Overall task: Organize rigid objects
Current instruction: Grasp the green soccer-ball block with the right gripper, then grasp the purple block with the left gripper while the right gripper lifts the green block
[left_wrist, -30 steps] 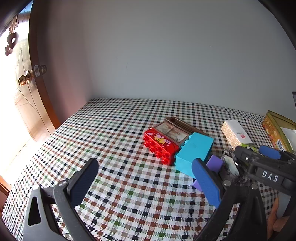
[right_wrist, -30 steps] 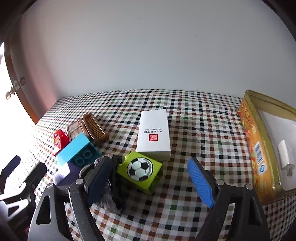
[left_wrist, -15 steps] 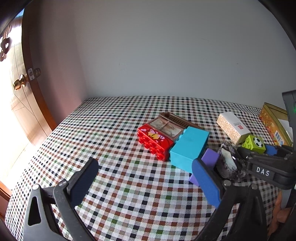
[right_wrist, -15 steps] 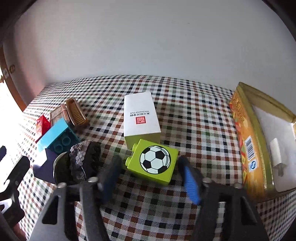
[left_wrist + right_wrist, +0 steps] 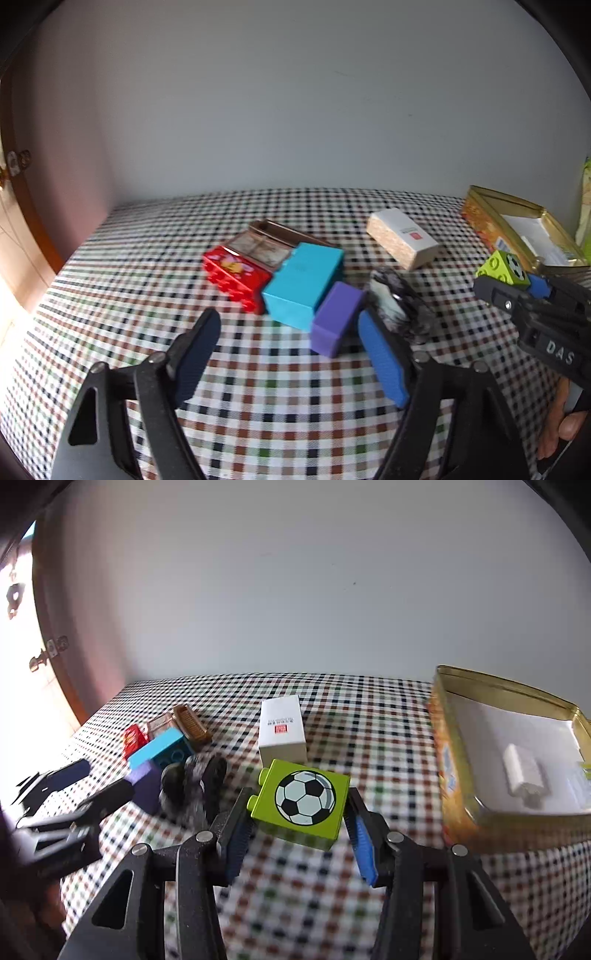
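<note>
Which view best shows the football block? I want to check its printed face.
The right wrist view: the green football block sits centred and close, its printed face in full. The left wrist view shows the block small at the right edge, part hidden by the right tongs.

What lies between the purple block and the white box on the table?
The dark speckled object lies between the purple block and the white box; the left wrist view shows it best.

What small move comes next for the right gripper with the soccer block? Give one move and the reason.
Probably carry the green soccer block right toward the open gold tin. The right gripper has a pad against each side of the block as its jaws close, and the tin beside it already holds a white item.
</note>
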Motion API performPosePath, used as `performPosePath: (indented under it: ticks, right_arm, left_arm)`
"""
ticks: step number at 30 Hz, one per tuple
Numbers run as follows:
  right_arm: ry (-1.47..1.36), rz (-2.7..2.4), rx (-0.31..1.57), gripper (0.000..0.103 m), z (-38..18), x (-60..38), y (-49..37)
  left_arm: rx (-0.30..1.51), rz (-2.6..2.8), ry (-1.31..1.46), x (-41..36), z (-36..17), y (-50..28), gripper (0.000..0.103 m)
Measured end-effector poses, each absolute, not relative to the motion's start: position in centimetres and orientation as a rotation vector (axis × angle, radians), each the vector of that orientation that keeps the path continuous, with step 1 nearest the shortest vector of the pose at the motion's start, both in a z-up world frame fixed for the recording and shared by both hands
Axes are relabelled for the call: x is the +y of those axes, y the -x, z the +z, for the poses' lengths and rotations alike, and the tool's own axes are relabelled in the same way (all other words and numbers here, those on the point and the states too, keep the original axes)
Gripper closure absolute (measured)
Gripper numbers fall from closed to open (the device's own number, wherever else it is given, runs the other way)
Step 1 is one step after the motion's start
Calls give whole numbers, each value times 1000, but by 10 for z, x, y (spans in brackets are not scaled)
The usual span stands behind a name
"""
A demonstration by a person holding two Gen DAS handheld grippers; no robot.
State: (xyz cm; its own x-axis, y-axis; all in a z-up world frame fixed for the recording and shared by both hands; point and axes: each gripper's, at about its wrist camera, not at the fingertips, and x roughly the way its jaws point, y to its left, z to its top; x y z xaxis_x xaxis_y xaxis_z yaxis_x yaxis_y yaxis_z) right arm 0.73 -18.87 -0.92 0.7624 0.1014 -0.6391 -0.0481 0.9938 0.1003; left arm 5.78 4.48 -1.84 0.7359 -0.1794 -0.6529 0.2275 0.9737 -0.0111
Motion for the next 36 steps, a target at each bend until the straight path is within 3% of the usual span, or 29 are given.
performPosePath:
  ticks: [5,7,10,20,28,36]
  right_arm:
    - [-74,87,686,52,-5,-199,10]
    - [-77,90,699,52,-5,-192,4]
    - [-94,91,713,52,-6,-192,2]
    - [-120,95,722,52,-11,-191,-1]
    - [-112,76,607,52,3,-193,10]
    - [-40,59,462,52,23,-190,26]
  left_arm:
    - [778,-313,-15,36,-26,-66,48]
    - [803,-350,-2,29,-29,-72,67]
    - [841,-379,17,23,-34,-79,81]
    - [885,-350,62,20,-45,-91,85]
    - [657,-254,122,42,-19,-59,85]
    - [588,-165,165,50,-14,-49,85]
